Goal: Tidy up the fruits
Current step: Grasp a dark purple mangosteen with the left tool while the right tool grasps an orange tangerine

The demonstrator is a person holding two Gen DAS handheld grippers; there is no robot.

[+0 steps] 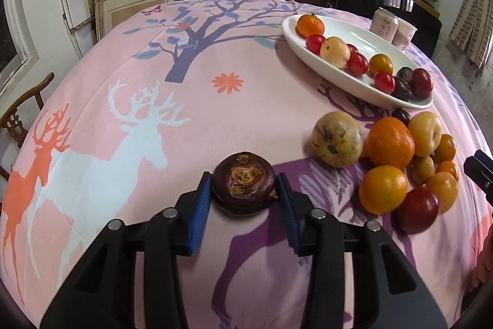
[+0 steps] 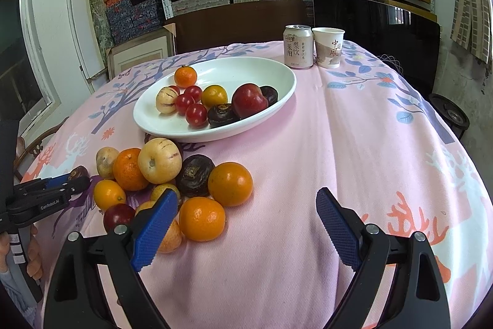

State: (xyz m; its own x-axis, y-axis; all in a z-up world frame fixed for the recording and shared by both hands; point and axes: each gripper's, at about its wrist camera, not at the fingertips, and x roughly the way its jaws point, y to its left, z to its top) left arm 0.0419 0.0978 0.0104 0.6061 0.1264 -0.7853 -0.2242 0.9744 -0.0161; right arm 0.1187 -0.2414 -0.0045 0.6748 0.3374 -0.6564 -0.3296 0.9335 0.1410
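My left gripper (image 1: 244,190) is shut on a dark purple water chestnut (image 1: 243,187), held between its blue pads just above the pink tablecloth. In the right wrist view the left gripper (image 2: 72,178) shows at the far left with the chestnut (image 2: 79,172) at its tip. A white oval plate (image 1: 345,39) holds an orange, cherry tomatoes, a pepino melon, a plum and dark chestnuts. A pile of loose fruit (image 2: 172,184) lies in front of the plate (image 2: 271,110). My right gripper (image 2: 246,205) is open and empty, its left finger beside the pile.
A pink drink can (image 2: 298,46) and a paper cup (image 2: 328,47) stand behind the plate at the table's far edge. A wooden chair (image 1: 21,113) stands at the left. Shelves of boxes fill the back wall.
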